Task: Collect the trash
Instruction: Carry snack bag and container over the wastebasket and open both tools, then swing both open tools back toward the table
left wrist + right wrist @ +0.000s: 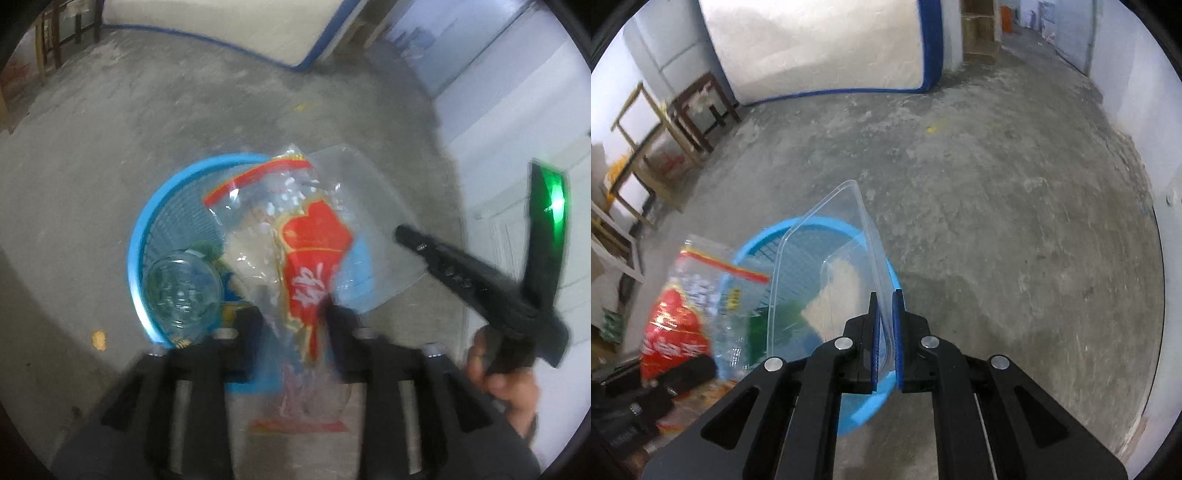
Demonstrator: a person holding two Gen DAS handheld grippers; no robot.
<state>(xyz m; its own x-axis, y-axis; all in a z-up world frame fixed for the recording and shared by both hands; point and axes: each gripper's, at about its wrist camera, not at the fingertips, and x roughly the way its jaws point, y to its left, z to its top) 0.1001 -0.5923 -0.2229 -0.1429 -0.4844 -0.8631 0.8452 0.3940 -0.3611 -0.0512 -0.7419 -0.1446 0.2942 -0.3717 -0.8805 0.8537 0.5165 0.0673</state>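
A blue plastic basket [147, 229] stands on the concrete floor, also in the right wrist view [860, 413]. Inside lies a clear bottle [183, 288]. My left gripper [291, 325] is shut on a clear plastic bag with red print [314, 240], held above the basket; the bag shows at the left of the right wrist view [676, 317]. My right gripper [885, 314] is shut on the rim of a clear plastic container [820, 266], held tilted over the basket. The right gripper [406, 234] and container [376, 206] show beside the bag in the left wrist view.
A white mattress with blue trim [820, 48] leans against the far wall. Wooden stools and frames [665, 125] stand at the left. A white wall [1167, 206] runs along the right. Small scraps lie on the floor [99, 339].
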